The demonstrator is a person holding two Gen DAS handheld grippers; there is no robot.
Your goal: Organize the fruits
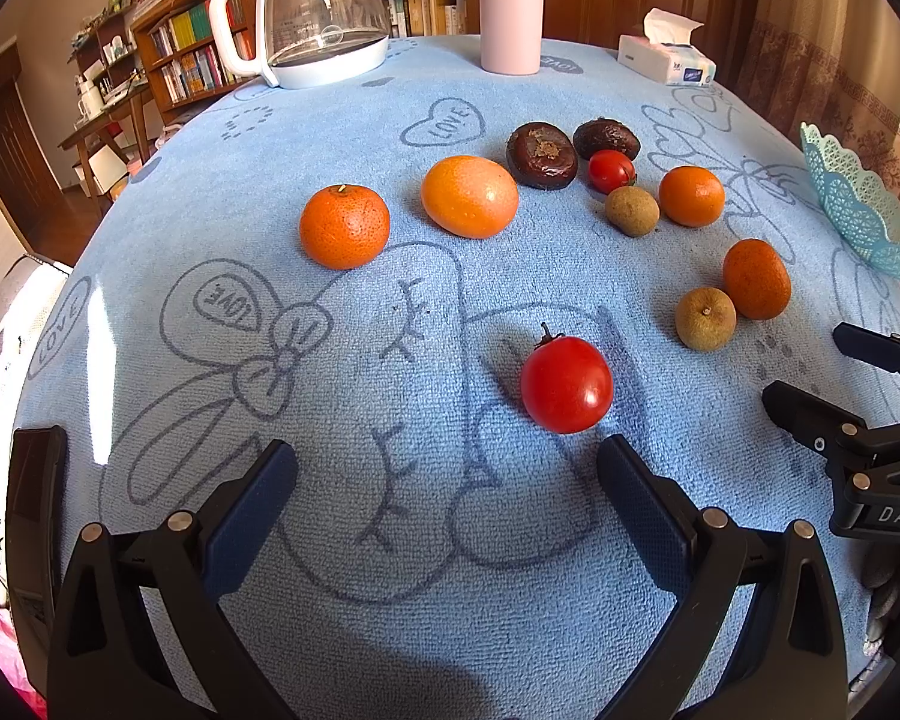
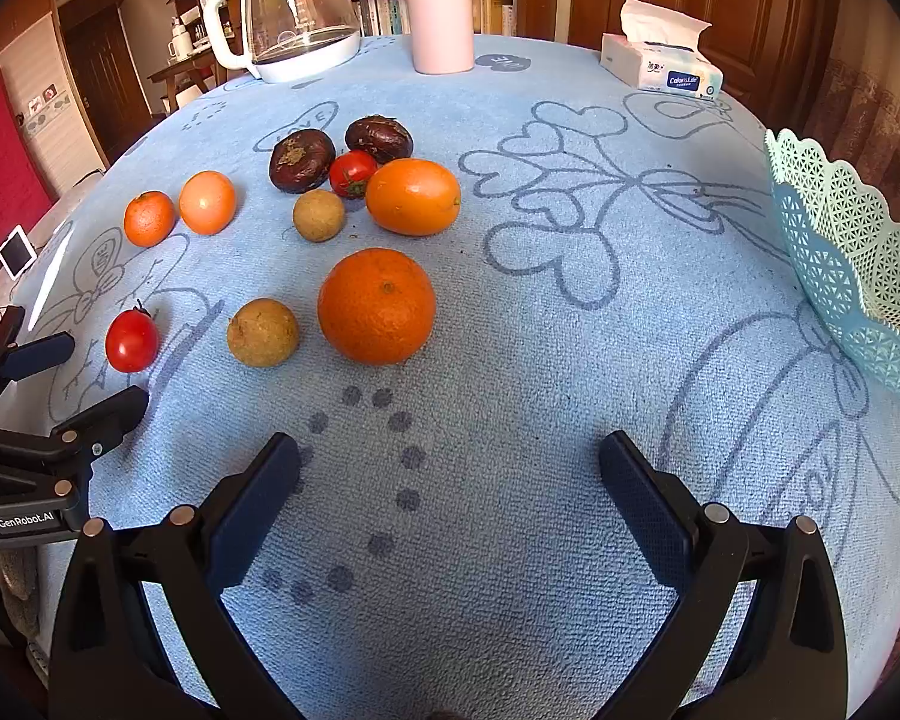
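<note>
The left gripper point(image 1: 447, 462) hung low over the blue tablecloth point(image 1: 390, 570), fingers spread wide and holding nothing. Just ahead of its right finger sat the near tomato point(image 1: 566, 384), stem up, close but not yet between the pads. Off to its right, the right gripper point(image 2: 450, 456) was spread just as wide and equally empty, with only bare cloth between its fingers.

Ahead and left of the right gripper lay the big orange point(image 2: 376, 306), with a brown longan point(image 2: 262, 333) just beside it. Further out sat the rest of the fruit: more oranges, a second tomato point(image 2: 352, 173), two dark wrinkled fruits. The lacy turquoise basket point(image 2: 846, 252) waited far right at the table's edge, seemingly empty from here.

Likely nothing had been sorted yet. For a clean pick, the left gripper probably needed to slide right and forward so the tomato sat centred, then close gently; that smooth skin looked apt to roll or bruise under a hard squeeze.
</note>
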